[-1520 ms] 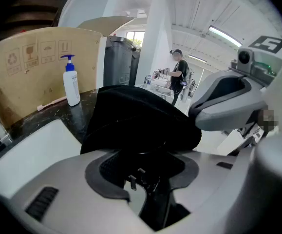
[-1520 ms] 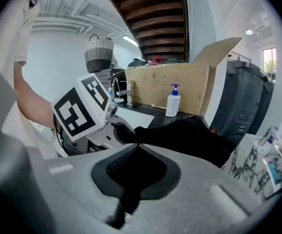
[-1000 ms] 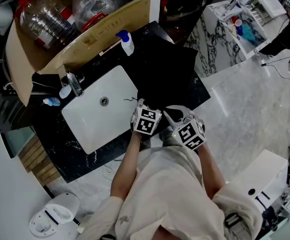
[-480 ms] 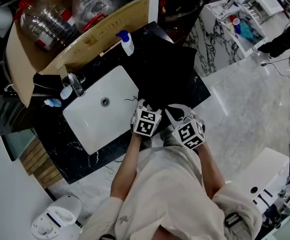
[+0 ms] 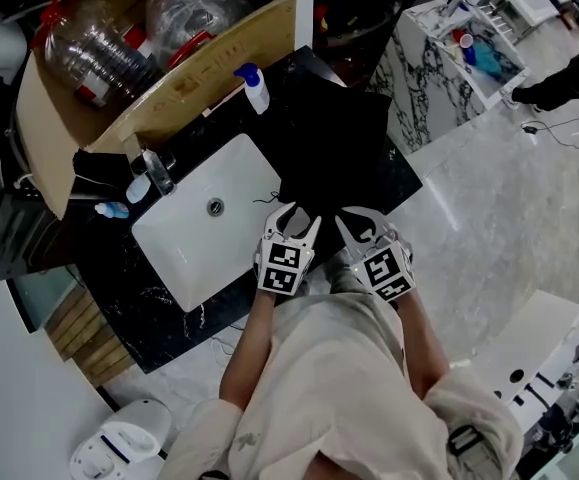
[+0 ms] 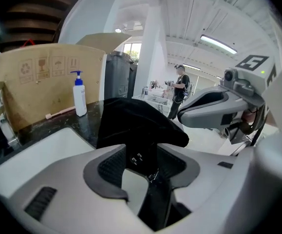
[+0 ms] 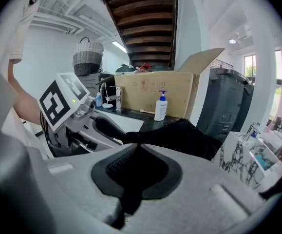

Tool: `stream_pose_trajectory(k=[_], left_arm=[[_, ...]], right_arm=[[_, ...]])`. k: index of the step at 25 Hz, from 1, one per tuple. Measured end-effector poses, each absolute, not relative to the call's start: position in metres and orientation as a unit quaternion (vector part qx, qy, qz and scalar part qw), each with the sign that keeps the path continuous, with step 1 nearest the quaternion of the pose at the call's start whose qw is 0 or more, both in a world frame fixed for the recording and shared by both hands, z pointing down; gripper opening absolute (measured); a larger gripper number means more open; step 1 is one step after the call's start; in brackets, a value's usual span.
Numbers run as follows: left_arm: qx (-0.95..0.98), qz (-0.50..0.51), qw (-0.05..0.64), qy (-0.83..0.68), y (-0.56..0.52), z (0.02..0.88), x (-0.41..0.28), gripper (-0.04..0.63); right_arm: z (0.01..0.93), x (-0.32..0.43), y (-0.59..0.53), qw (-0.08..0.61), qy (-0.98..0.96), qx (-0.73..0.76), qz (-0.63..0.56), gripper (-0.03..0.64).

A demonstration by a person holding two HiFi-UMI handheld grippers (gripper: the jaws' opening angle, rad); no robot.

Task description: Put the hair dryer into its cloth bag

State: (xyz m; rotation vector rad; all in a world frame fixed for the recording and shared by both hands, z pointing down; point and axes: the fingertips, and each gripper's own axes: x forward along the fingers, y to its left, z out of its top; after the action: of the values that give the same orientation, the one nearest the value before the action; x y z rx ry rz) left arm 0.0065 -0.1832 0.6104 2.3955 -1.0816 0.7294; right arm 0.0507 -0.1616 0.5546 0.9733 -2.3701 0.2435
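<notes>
**Black cloth bag held at desk front, beside sink**

Black fabric: the cloth bag (image 5: pixel 334 143) lies spread on the dark marble desk (image 5: pixel 139 308). It is to the right of the white sink (image 5: pixel 194 238) in the head view, and its near edge reaches the front of the desk where both grippers meet it. In the gripper views the near part of the bag is lifted off the desk in a tent-like peak.

Right gripper (image 5: pixel 361 226): fingers (image 7: pixel 150 177) are closed together with a fold of the bag clamped between the pads. Fabric runs out from the pads toward the peak.

Left gripper (image 5: pixel 297 218): fingers (image 6: pixel 106 167) stand part-way apart and have just been closing. The bag's edge hangs between them, along the right-hand pad. A gap is left at the other pad, and the white sink shows through it. A thin light thread shows at the fabric edge between the pads. No firm pinch can be made out on this side.

The two grippers sit side by side, close together, both pointing away from the person and angled downward.

Surroundings: a tap (image 5: pixel 151 168) stands at the far left of the sink. A white pump bottle with blue top (image 5: pixel 253 86) stands upright on the desk behind the bag. A cardboard box (image 5: pixel 199 68) is behind the bottle.
</notes>
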Motion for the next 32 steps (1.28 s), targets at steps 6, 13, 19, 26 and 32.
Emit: stream_pose_trajectory(k=[6,13,19,26,32], left_arm=[[0.888,0.181,0.157,-0.392,-0.180,0.562,-0.002,0.172],[0.907,0.122,0.110,-0.389,-0.177,0.515,-0.009,0.160],[0.912,0.108,0.099,-0.384,-0.172,0.505,-0.019,0.147],[0.920,0.099,0.093,-0.367,-0.167,0.501,-0.020,0.144],[0.925,0.091,0.086,-0.359,-0.163,0.497,-0.024,0.143]], right_arm=[[0.533,0.049,-0.160,0.228,-0.881,0.403,0.093,0.009],[0.509,0.052,-0.159,0.179,-0.872,0.446,0.089,0.009],[0.500,0.053,-0.152,0.169,-0.862,0.471,0.079,0.009],[0.493,0.050,-0.146,0.164,-0.850,0.495,0.075,0.008],[0.488,0.044,-0.142,0.163,-0.844,0.507,0.064,0.008]])
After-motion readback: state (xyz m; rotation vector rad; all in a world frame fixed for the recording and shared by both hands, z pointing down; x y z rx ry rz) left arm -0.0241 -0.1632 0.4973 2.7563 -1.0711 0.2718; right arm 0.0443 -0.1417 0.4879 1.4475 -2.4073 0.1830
